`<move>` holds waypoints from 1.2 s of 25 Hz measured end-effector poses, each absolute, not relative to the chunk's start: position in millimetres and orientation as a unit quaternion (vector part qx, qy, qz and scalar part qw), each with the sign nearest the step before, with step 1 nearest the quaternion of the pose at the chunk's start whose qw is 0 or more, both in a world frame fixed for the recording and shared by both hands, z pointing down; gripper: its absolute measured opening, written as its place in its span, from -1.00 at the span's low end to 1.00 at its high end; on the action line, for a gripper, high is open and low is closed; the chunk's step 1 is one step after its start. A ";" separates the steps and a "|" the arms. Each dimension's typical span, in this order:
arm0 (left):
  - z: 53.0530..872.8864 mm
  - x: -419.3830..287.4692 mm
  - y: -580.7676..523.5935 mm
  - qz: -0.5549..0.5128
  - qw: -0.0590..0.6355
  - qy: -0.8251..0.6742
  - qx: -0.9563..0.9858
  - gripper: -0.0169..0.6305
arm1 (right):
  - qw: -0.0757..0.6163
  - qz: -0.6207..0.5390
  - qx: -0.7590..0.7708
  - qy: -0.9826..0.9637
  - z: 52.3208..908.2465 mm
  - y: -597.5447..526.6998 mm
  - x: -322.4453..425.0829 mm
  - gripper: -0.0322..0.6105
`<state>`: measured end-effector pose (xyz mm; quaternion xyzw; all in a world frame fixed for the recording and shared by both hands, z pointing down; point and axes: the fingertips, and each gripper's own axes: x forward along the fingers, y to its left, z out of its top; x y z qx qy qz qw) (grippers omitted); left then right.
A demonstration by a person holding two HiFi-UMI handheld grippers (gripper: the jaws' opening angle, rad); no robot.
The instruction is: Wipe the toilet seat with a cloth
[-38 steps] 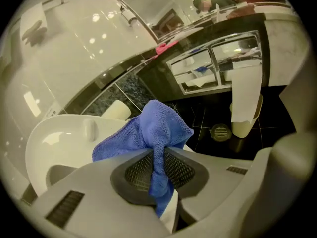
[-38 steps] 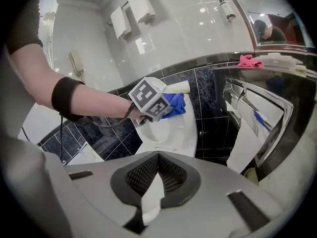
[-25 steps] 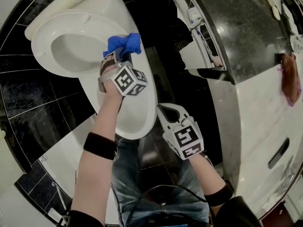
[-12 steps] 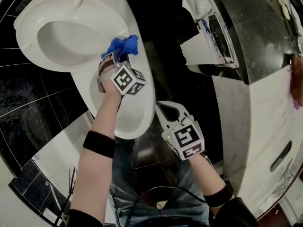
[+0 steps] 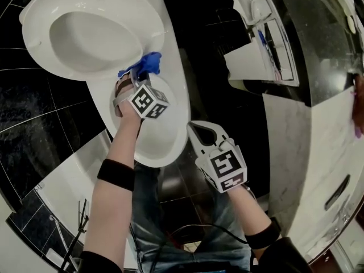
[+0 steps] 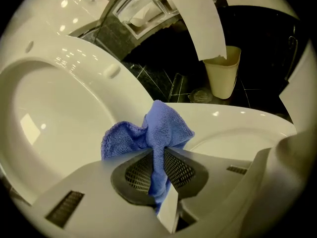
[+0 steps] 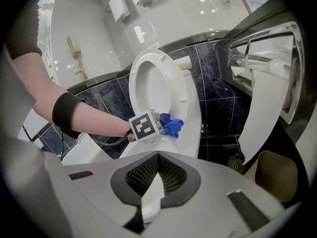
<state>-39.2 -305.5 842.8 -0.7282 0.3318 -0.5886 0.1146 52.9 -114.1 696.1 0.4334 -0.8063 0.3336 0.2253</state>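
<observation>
**Your rig and clothes**

You carry two pale grey plastic shells, the left gripper [image 5: 135, 77] and the right gripper [image 5: 193, 128]. Each bears a white cube [image 5: 149, 102] printed with black square markers. The jaws are lined with a dark grey mesh pad [image 6: 136, 175]. You wear a black band [image 5: 116, 174] on each forearm, blue jeans [image 5: 152, 209] and dark sleeves [image 5: 287, 256]. A thin black cable [image 5: 199, 225] crosses your lap.

A beige bin [image 6: 221, 73] stands on black tiles [image 6: 157, 81] under a hanging white sheet [image 6: 200, 21]; a handset [image 7: 74, 47] hangs on the wall.
</observation>
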 end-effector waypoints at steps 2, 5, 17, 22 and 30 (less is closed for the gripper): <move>835.3 -36.0 -307.1 -0.577 0.112 0.337 -0.736 -0.76 | 0.225 0.332 0.432 -0.808 694.8 -116.1 47.9 -0.84; 817.1 -27.6 -302.3 -0.560 0.101 0.329 -0.754 -0.76 | 0.223 0.329 0.429 -0.811 688.1 -117.2 42.3 -0.84; 599.0 -28.3 -212.9 -0.431 -0.028 0.434 -0.790 -0.75 | 0.206 0.286 0.407 -0.842 539.0 -100.3 72.5 -0.84; 458.6 -37.4 -155.6 -0.344 -0.106 0.503 -0.786 -0.75 | 0.193 0.258 0.386 -0.864 448.0 -87.2 93.6 -0.84; 321.1 -124.4 -48.9 -0.252 -0.182 0.583 -0.751 -0.75 | 0.199 0.214 0.386 -0.875 345.2 -43.1 104.5 -0.84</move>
